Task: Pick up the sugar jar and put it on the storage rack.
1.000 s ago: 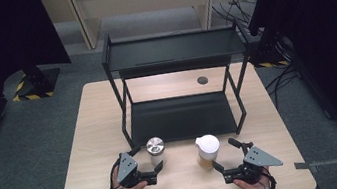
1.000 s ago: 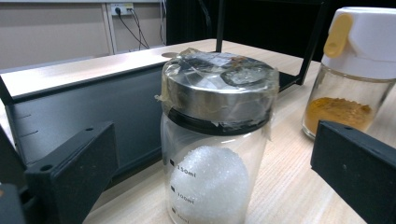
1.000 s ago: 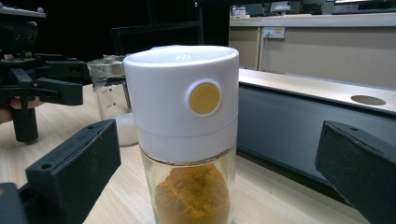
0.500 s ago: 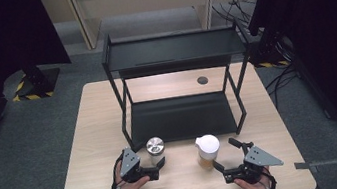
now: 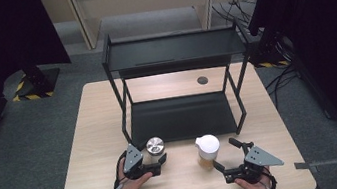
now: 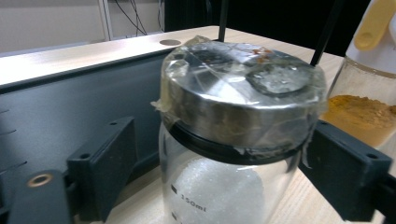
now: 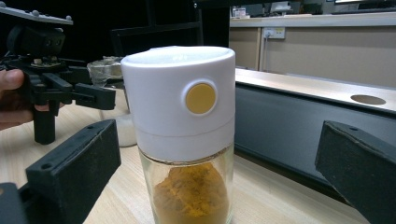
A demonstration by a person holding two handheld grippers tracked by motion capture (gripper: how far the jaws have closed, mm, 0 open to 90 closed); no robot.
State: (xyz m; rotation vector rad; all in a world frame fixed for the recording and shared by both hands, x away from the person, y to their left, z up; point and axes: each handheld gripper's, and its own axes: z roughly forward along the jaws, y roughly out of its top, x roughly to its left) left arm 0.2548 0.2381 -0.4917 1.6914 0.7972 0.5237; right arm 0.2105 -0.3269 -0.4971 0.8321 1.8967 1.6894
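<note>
Glass jar (image 5: 155, 153) with a steel lid stands on the table (image 5: 92, 136) at the near left, just in front of the black shelf rack (image 5: 170, 53). We observe the left gripper (image 5: 158, 159) at this jar, with one finger on each side of the glass just below the lid. Its fingers were wide apart a second ago and have just been closing; they now stand about half open. In the left gripper view the right finger (image 6: 345, 177) appears to touch the jar (image 6: 233, 186), while the left finger (image 6: 100, 172) looks slightly clear of it, so we cannot tell whether the grip is firm yet. We judge the grasp to be in progress and a lift not yet advisable.

To the right, the white-capped spice jar (image 5: 208, 152) stands well apart from the glass jar. The right gripper (image 5: 224, 157) rests beside it, fingers wide open on both sides and holding nothing; its position matches the earlier frames.
</note>
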